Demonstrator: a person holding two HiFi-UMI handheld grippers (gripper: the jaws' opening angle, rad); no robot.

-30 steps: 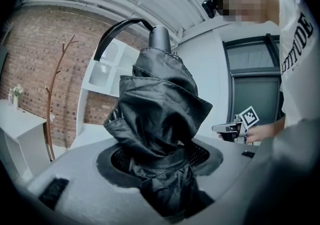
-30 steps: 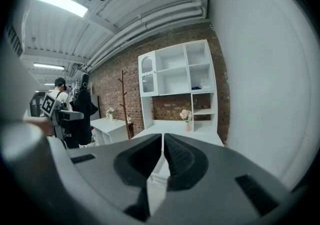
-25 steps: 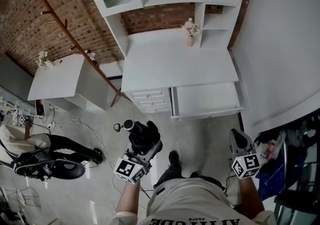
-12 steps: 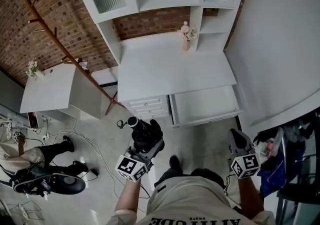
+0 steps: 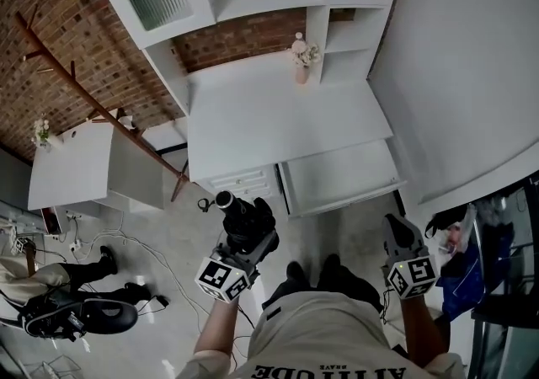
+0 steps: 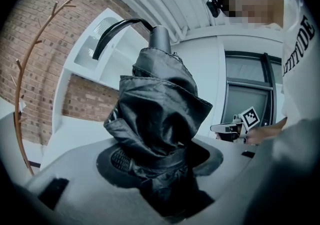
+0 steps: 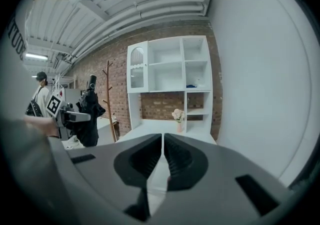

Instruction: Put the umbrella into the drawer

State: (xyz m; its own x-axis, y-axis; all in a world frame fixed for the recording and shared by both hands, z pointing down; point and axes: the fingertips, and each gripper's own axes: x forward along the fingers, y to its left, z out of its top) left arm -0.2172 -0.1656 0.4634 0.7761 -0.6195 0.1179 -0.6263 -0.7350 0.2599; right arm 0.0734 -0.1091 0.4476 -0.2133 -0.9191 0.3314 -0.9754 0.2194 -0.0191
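Brick wall [image 5: 84, 40]; crumpled black fabric umbrella [image 6: 155, 109].

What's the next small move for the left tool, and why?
Probably carry the folded umbrella forward and to the right, toward the open drawer. The left tool is shut on the umbrella, held short of the desk, and the drawer already stands pulled out and looks bare.

We see that the umbrella [image 6: 155, 119] is black cloth, thin and crinkly, with a soft shine. Its handle [image 6: 160, 39] looks like smooth plastic. The desk [image 5: 278, 120] and drawer [image 5: 341, 175] look smooth, white and painted. The wall [image 5: 59, 40] is rough brick. The coat stand [image 5: 93, 99] is brown wood. The right gripper [image 7: 163, 141] is dull grey plastic with bumpy dark pads [image 7: 142, 161].
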